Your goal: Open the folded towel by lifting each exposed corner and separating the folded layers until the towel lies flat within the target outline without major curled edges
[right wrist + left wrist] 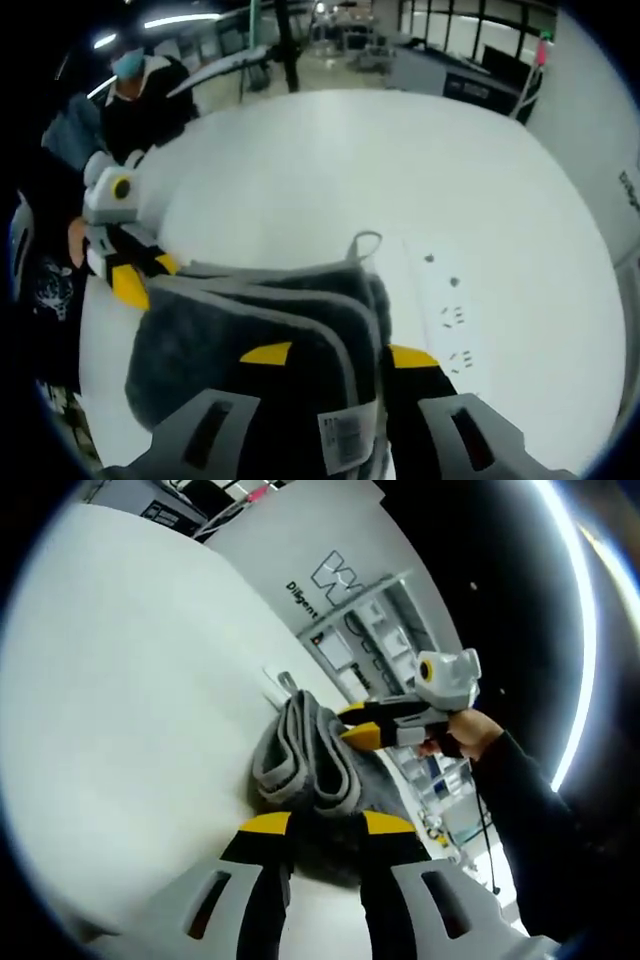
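- Left tongs [325,830]: clenched on one edge of the grey towel [310,760].
- Right tongs [335,358]: clenched on the opposite edge, beside the white label [347,436].
- Towel: still folded in layers, raised off the white bench [400,180].
- Risk: both tongs pinching several layers together; the folds would likely stay shut.

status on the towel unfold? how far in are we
Done: both grippers have hold of the gray towel; the left gripper and right gripper each have jaws closed on an edge. In hand: the towel is held bunched, layers stacked and looping, above the white table. Left: separating the layers and laying it flat. No target outline can be made out.
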Action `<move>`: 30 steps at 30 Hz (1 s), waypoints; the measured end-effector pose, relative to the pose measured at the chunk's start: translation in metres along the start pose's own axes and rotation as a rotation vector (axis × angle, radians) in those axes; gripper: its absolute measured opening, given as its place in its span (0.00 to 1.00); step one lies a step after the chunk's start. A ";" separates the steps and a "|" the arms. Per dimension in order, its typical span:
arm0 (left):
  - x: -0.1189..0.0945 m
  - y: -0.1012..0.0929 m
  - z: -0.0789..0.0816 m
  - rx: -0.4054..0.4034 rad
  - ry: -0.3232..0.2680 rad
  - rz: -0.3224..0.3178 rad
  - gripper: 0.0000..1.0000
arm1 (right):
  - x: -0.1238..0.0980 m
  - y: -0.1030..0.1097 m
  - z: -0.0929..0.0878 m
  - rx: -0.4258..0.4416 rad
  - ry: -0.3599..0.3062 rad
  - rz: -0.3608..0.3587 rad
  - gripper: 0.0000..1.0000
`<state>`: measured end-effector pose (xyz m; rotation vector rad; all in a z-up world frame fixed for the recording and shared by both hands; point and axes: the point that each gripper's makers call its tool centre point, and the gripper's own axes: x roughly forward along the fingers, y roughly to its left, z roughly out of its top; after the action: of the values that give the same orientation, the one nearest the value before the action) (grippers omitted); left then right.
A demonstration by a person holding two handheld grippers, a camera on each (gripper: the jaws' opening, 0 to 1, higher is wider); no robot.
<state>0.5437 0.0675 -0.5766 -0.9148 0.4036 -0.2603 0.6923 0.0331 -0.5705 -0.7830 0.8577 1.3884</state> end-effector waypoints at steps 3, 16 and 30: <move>-0.001 -0.001 0.000 -0.002 0.001 -0.004 0.17 | 0.002 0.000 -0.001 -0.003 0.005 0.005 0.30; -0.003 -0.002 0.001 -0.006 -0.008 -0.013 0.14 | 0.012 0.009 -0.008 0.010 0.072 -0.006 0.23; -0.004 -0.004 0.001 -0.025 -0.012 -0.026 0.11 | 0.019 0.011 -0.005 -0.110 0.156 -0.038 0.22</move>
<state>0.5403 0.0672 -0.5725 -0.9460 0.3853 -0.2740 0.6814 0.0386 -0.5889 -0.9975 0.8874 1.3632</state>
